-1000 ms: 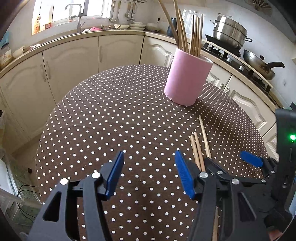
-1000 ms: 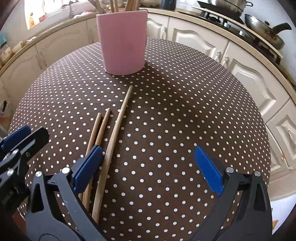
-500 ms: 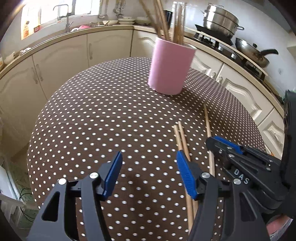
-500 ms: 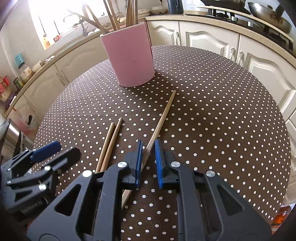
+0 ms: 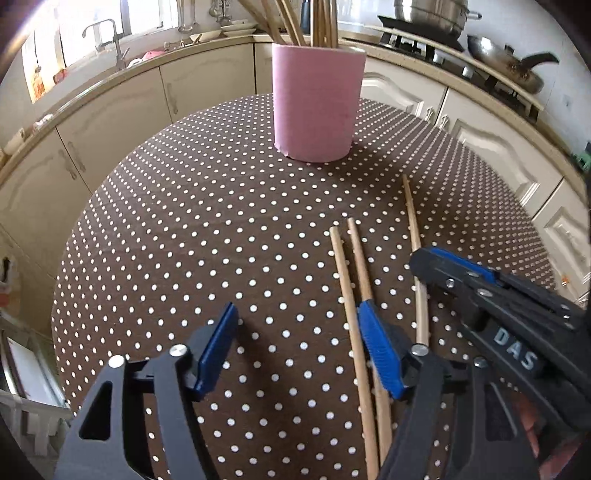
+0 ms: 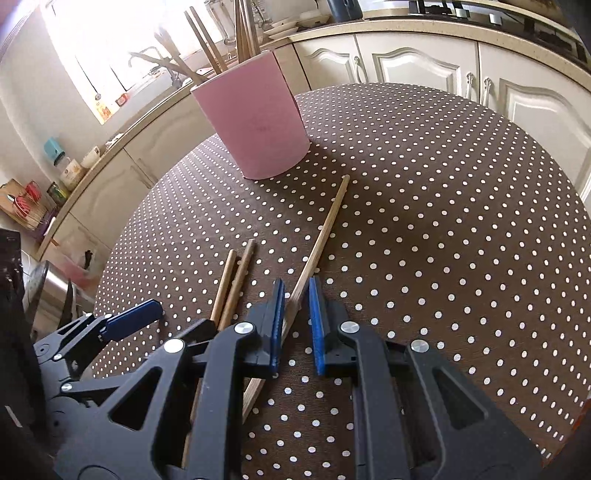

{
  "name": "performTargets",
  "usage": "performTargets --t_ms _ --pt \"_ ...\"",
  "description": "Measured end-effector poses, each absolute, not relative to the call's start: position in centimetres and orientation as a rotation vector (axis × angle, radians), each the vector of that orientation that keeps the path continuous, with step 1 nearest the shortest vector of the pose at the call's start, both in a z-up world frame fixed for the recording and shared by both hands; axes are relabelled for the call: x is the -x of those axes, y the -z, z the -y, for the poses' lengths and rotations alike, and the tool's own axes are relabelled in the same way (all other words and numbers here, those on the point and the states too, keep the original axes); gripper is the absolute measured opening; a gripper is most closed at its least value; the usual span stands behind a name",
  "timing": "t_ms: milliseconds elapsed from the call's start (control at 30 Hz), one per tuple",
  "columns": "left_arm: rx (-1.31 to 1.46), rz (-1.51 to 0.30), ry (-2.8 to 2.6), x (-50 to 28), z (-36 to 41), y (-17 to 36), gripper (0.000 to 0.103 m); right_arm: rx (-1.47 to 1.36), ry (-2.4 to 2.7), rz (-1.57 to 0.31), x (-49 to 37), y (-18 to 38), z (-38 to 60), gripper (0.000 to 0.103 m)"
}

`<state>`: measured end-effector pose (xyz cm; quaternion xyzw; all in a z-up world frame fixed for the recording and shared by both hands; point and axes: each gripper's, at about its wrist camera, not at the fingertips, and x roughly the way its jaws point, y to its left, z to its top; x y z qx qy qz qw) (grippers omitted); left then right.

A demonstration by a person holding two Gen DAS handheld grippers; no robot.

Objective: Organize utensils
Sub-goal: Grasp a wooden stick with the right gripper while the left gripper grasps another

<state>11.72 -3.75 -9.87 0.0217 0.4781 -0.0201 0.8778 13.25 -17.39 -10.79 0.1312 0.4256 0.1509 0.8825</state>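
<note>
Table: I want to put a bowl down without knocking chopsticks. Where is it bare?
Bare cloth lies left of the pink holder, running to the table's left edge, and right of the long chopstick, out to the right rim. It is crowded near the front, where the chopstick pair, left gripper and right gripper sit together.

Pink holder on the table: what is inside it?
Wooden chopsticks stand in the pink holder, their upper ends sticking out above its rim. Its wall hides their lower parts and whatever else is inside.
</note>
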Motion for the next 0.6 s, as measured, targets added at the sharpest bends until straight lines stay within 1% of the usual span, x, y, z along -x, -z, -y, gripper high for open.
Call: performTargets --t_ms 100,167,200,233,267,300,400,467,600 --pt "-0.054 -0.992 0.027 -12.4 4.6 9.9 0.071 -0.288 -0.323 -0.887 -13.3 10.9 17.7 0.014" --pt "-0.046 -0.984 0.027 -12.8 4.5 10.0 0.068 -0.3 -0.329 -0.887 -13.2 10.9 17.8 0.014" --pt "-0.045 -0.97 0.026 -12.8 4.5 9.9 0.051 -0.303 -0.331 -0.887 -13.2 10.9 17.8 0.014" --pt "-0.042 -0.96 0.023 -12.7 4.4 9.8 0.025 -0.303 -0.333 -0.887 -13.4 10.9 18.0 0.014" --pt "-0.035 -0.955 0.02 -12.5 4.0 9.7 0.015 -0.3 -0.329 -0.887 -13.3 10.9 18.0 0.014" --pt "-0.014 -0.951 0.02 -12.6 3.6 9.7 0.008 -0.299 -0.324 -0.888 -13.3 10.8 18.1 0.012" --pt "0.028 -0.946 0.034 -12.3 2.7 9.6 0.006 -0.308 -0.319 -0.889 -13.3 10.8 18.5 0.008" --pt "0.049 -0.945 0.038 -12.2 2.2 9.6 0.006 -0.306 -0.317 -0.889 -13.3 10.7 18.5 0.008" --pt "0.088 -0.918 0.062 -11.3 1.4 9.2 0.006 -0.28 -0.312 -0.861 -12.7 10.2 18.3 0.004"
